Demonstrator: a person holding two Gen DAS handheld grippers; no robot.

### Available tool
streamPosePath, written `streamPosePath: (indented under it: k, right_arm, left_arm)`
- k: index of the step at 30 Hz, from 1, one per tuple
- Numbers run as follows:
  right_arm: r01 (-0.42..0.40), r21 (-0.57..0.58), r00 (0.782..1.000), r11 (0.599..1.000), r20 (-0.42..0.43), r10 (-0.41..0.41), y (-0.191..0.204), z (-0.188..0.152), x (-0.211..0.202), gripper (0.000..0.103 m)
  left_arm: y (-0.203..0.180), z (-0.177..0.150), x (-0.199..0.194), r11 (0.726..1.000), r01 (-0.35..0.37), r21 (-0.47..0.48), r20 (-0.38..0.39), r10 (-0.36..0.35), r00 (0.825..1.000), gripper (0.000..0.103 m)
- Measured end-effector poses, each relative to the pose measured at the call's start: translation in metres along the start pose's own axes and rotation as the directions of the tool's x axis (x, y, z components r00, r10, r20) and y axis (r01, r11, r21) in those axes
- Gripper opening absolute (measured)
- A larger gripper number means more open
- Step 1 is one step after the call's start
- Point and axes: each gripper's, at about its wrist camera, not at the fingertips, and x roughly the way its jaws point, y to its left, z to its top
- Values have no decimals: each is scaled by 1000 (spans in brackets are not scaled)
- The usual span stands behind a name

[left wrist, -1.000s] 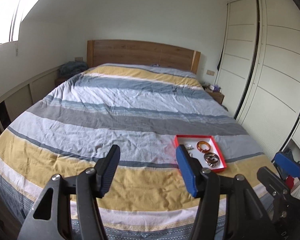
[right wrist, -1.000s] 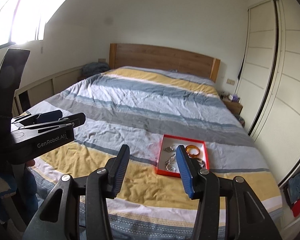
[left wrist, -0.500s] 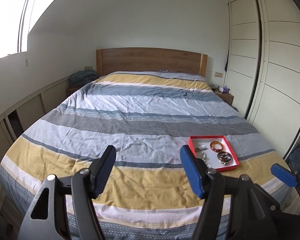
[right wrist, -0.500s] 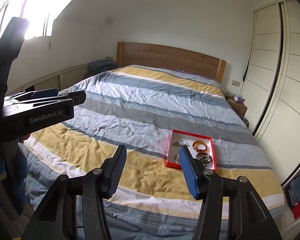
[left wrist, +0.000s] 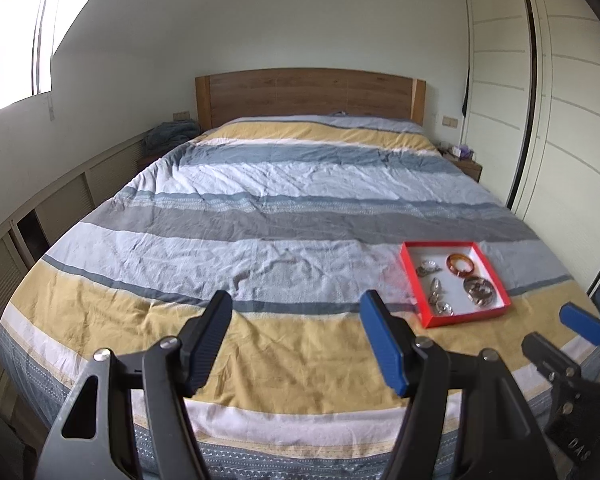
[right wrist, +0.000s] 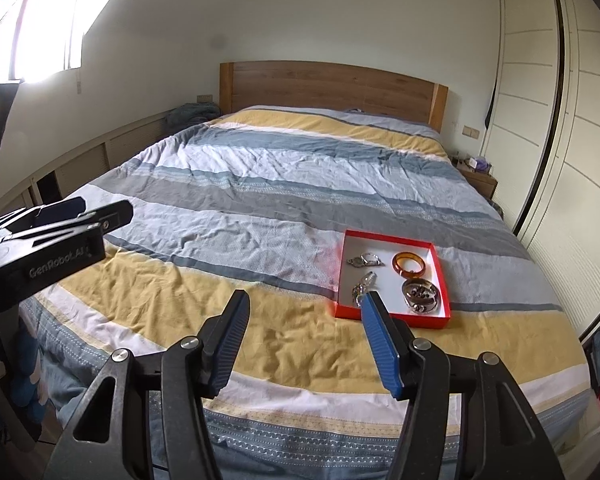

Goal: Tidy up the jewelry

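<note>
Toward the near right corner of the bed (left wrist: 284, 184), seen from the left wrist camera, sits a red tray (left wrist: 422, 296) with a white floor, resting flat on the striped duvet where a pale blue band meets a yellow band. It lies ahead and to the right of the left tongs (left wrist: 296, 336), well apart from them. Inside it are an amber bangle (left wrist: 459, 265), a beaded bracelet (left wrist: 478, 290) and some small silver pieces (left wrist: 436, 286), too small to tell apart. The tray's long axis runs away from the foot edge toward the headboard, slightly skewed. These tongs stand wide with nothing between the pads, pointing down at bare duvet. At the far right edge of this view, the right tongs (left wrist: 560, 330) show, closer to the tray.

Over the foot edge of the bed, in the right wrist camera, the same tray (right wrist: 350, 312) lies just ahead and slightly right of the right tongs (right wrist: 304, 324); the blue pad overlaps the tray's near left corner in the picture, though it seems to hover above, not touching. These tongs are opening, with nothing between them, tilted down toward the duvet. The bangle (right wrist: 409, 264) sits in the tray's far right part, the bracelet (right wrist: 420, 293) nearer. The left tongs (right wrist: 80, 216) appear at the far left, well apart from the tray.

By my judgement the right hand is better placed to reach the jewelry.
</note>
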Motion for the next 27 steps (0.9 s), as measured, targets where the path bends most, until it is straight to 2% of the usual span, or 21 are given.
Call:
streamPosePath:
  k: [8,18,27]
  right_arm:
    - [34,37,999,999,-37,-33,-19,-10,27,58]
    - [64,53,997,997,-46,-61,-30,-12,37,69]
    - [68,55,997,996,-44,-66,-31,-11,39,76]
  left_arm:
    - [-17,-14,20,999,-5,53,-40,7,999,65]
    - [-34,-17,30,997,4,79,-51,0,999,65]
    - [-29,-20,36,997,-2,73,-65,7,998,65]
